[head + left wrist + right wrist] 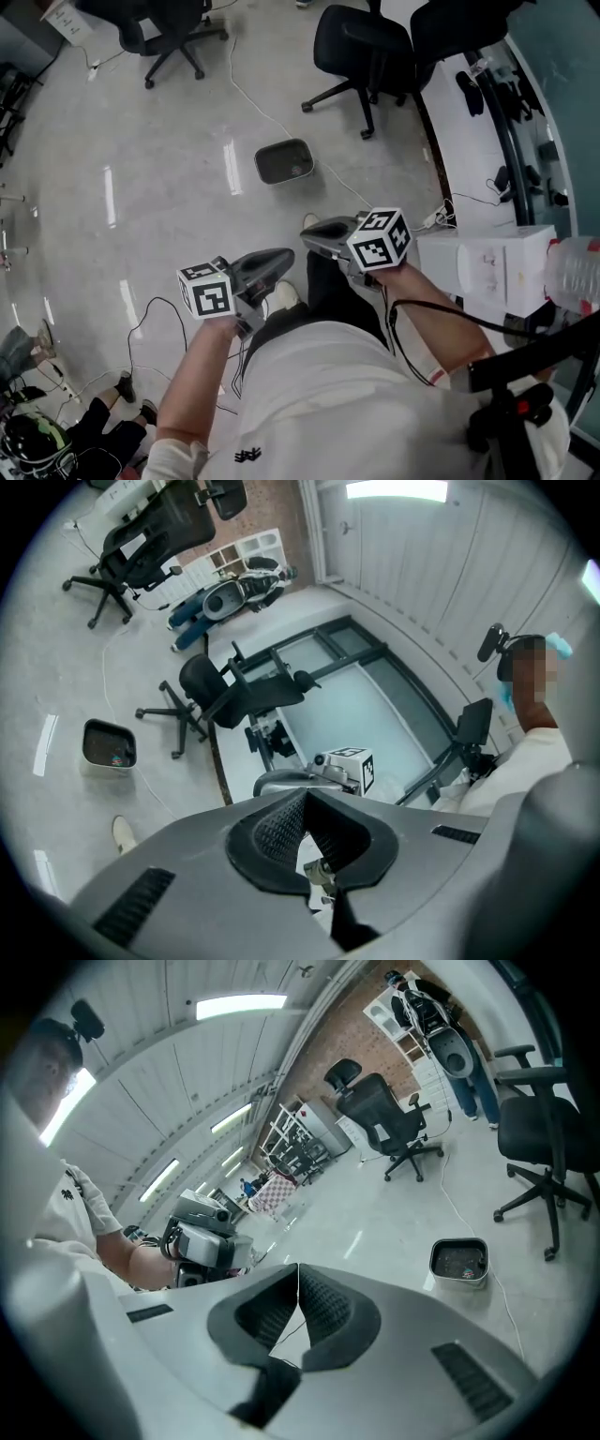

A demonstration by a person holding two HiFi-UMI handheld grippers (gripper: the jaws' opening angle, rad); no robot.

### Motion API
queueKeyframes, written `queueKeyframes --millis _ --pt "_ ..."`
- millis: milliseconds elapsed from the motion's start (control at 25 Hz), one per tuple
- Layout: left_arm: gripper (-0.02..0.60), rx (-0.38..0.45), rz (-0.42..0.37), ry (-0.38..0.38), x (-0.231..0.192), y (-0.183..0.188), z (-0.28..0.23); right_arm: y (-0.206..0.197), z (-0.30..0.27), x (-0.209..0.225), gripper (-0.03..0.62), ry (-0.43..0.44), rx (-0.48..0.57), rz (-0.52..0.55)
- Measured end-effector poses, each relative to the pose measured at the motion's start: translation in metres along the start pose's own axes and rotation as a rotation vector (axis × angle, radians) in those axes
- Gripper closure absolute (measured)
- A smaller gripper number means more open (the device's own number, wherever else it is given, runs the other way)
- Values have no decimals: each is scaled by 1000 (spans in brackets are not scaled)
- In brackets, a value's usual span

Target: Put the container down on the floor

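The container [284, 161], a dark rectangular tub with a pale rim, stands on the light floor, apart from both grippers. It shows at the left in the left gripper view [109, 744] and at the right in the right gripper view [459, 1262], with small things inside. My left gripper [287, 253] is held up in front of the person's body, jaws shut and empty [305, 794]. My right gripper [307, 234] is beside it, also shut with nothing between its pads [298, 1267]. Both point toward the container from above.
A black office chair [361, 56] stands right of the container and another [164, 28] at the far left. A thin cable [246, 94] crosses the floor past the container. A white desk [469, 131] runs along the right, with a white box [492, 267] and a plastic bottle [574, 274].
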State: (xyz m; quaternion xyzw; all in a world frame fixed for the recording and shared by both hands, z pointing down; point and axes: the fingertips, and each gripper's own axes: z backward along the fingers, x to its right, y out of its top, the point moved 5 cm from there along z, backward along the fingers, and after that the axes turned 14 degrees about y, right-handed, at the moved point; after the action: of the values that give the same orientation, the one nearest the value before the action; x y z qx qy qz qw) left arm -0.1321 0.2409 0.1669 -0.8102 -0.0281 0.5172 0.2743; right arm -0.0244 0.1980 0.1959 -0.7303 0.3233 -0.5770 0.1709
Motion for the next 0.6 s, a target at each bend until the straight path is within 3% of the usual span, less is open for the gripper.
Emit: queueKeyframes --millis 280,600 --pt "572 30 -22 -10 40 -7 20 0 4 -44 579 -6 24 48" --pt "572 56 -42 25 50 -21 39 -9 0 -75 579 -6 10 91"
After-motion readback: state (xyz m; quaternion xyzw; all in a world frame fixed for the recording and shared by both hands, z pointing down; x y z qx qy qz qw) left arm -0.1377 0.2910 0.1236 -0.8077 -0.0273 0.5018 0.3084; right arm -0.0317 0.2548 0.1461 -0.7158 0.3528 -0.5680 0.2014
